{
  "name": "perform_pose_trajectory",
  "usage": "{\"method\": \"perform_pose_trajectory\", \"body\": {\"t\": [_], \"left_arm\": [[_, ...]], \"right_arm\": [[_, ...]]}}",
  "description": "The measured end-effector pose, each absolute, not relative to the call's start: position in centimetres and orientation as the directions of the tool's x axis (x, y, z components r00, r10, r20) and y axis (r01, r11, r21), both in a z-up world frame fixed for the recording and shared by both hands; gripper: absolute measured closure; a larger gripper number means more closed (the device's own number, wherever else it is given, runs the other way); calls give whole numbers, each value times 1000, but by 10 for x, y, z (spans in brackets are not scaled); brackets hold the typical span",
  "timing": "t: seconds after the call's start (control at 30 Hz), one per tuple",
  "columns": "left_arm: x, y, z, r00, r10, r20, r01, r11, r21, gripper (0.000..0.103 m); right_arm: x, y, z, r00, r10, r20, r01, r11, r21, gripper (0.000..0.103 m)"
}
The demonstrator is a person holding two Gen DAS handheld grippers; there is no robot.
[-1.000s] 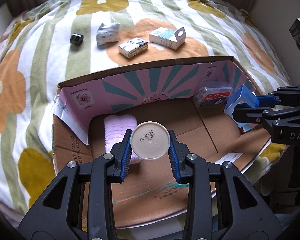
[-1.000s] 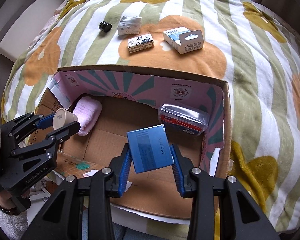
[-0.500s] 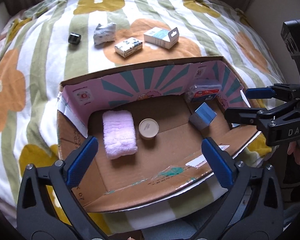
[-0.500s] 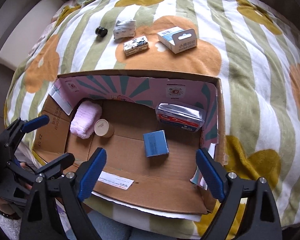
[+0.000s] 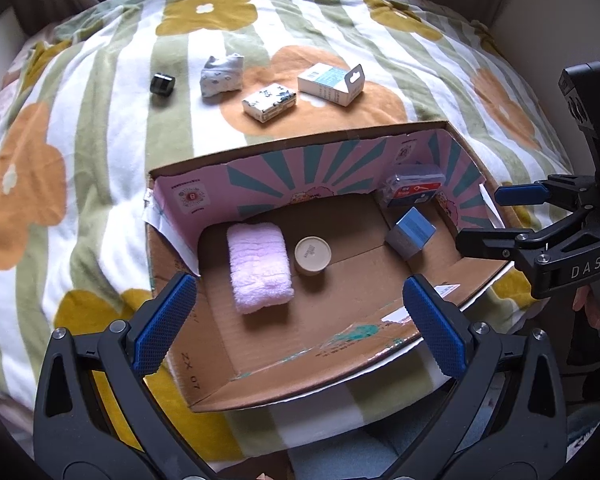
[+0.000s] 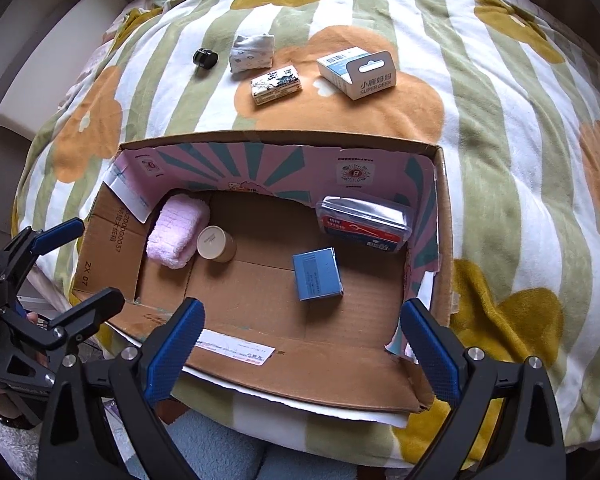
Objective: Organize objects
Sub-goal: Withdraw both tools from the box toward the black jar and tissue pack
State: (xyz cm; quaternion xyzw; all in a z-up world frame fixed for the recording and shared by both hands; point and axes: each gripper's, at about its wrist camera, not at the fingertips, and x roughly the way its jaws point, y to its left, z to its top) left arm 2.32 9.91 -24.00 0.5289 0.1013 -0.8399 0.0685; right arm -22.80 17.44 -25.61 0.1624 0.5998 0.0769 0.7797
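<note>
Left gripper (image 5: 300,320), right gripper (image 6: 302,346) — both spread wide, empty, near the cardboard box (image 6: 340,376). Boxed: pink towel (image 6: 178,236), cup (image 6: 216,243), blue carton (image 6: 317,274), floss pack (image 6: 364,224). Remaining on blanket (image 6: 500,160) beyond — four items.

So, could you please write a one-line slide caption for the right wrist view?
Right gripper open above a cardboard box holding a pink towel, cup, blue box and floss pack.

"SUPER DEER" on white carton (image 6: 358,72)
</note>
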Motion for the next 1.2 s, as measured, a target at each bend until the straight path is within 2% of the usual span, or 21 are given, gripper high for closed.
{"method": "perform_pose_trajectory", "body": {"t": [0.27, 0.47, 0.63, 0.9, 1.2], "left_arm": [[22, 88, -220, -441, -39, -897, 207, -977, -59, 0], [15, 69, -200, -443, -26, -896, 215, -973, -78, 0], [6, 53, -182, -460, -65, -885, 207, -978, -35, 0], [-20, 6, -159, -513, -123, -850, 203, -979, 19, 0], [-62, -50, -155, -571, -125, -811, 180, -983, 25, 0]], "right_arm": [[-223, 177, -240, 253, 321, -913, 3, 943, 332, 5], [-218, 175, -214, 281, 314, -907, -49, 949, 313, 5], [-208, 179, -195, 296, 310, -903, -103, 951, 293, 5], [-177, 188, -175, 315, 288, -904, -184, 953, 240, 5], [-125, 204, -159, 372, 266, -889, -271, 948, 170, 5]]}}
